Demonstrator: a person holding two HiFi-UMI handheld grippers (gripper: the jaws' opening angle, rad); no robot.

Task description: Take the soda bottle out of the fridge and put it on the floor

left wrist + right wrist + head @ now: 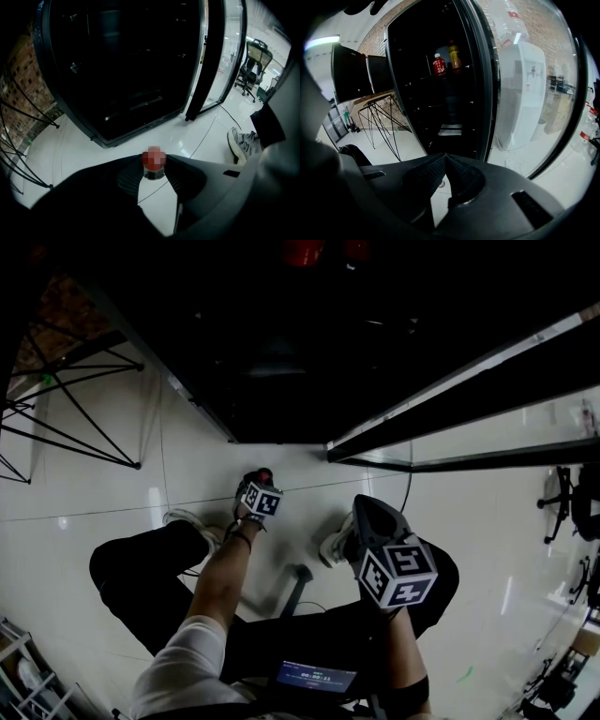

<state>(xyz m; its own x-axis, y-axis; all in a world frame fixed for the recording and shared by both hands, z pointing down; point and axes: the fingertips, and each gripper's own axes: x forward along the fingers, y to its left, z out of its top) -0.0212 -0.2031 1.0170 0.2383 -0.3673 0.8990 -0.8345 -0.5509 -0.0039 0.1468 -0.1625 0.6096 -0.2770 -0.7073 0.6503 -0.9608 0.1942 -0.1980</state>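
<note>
1. Nearest you, at 1 o'clock, your right gripper (445, 161) is clenched on nothing.
2. At 12 o'clock, between your shoes, your left gripper (153, 174) grasps the soda bottle (153, 160) by the neck, low over the white floor (197, 136). No view shows whether its base touches.
3. Letting go while it is tilted or lifted would likely topple it.
4. Farther, at 12 o'clock, is the open fridge (281, 362). A fallen bottle could roll against it.

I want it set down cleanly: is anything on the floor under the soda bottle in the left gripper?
Nothing visible. The left gripper grips the soda bottle by its neck over bare floor; the fridge and shoe stand clear.
</note>
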